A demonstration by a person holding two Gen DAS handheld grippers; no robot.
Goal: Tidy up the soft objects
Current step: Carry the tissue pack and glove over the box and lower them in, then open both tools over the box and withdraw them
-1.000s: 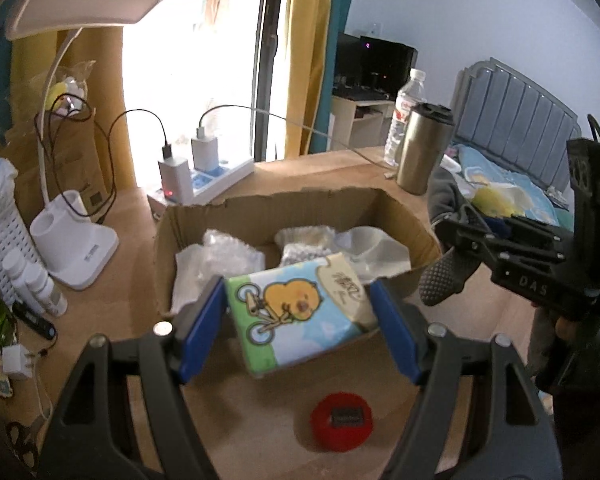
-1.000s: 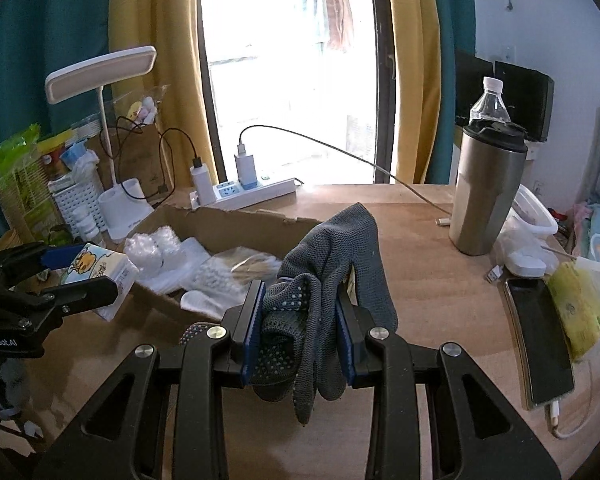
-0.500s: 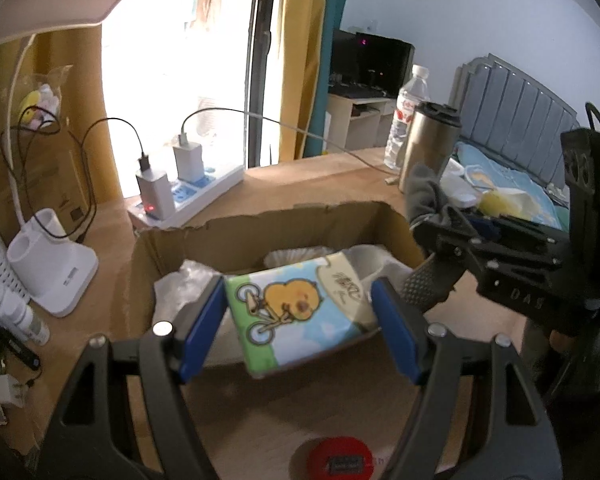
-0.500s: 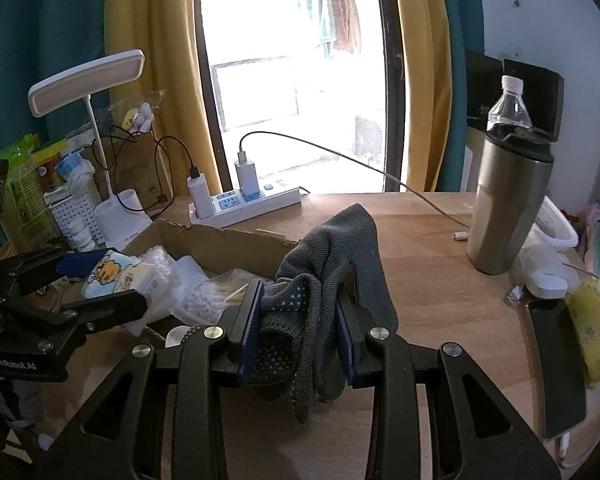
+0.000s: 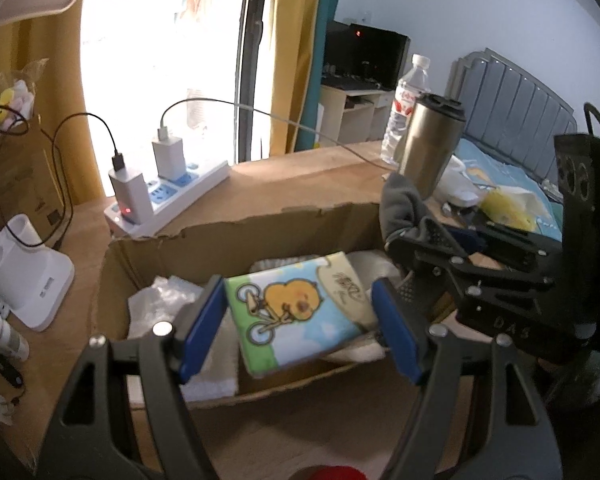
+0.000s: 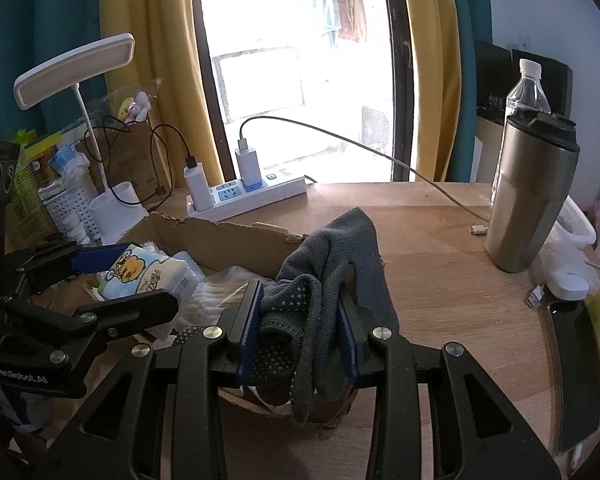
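Note:
A soft tissue pack (image 5: 300, 320) printed with a cartoon chick on a bicycle sits between the blue pads of my left gripper (image 5: 298, 300), which is shut on it. It hangs over the open cardboard box (image 5: 260, 228), above white plastic-wrapped packets inside. In the right wrist view, my right gripper (image 6: 300, 312) is shut on a bunched pair of grey dotted gloves (image 6: 340, 252) over the box's right end (image 6: 228, 236). The tissue pack (image 6: 140, 272) shows there at the left, and the gloves (image 5: 400, 204) show at the right of the left wrist view.
A white power strip (image 6: 248, 196) with chargers lies behind the box. A steel tumbler (image 6: 528, 200), a water bottle (image 6: 528, 88) and a dark phone (image 6: 572, 368) stand at the right. A lamp base (image 5: 28, 276) and a white basket (image 6: 68, 208) are at the left.
Both grippers have moved forward over the box with their loads. The box looks nearer, and the red round thing has slid to the bottom edge of the left wrist view.

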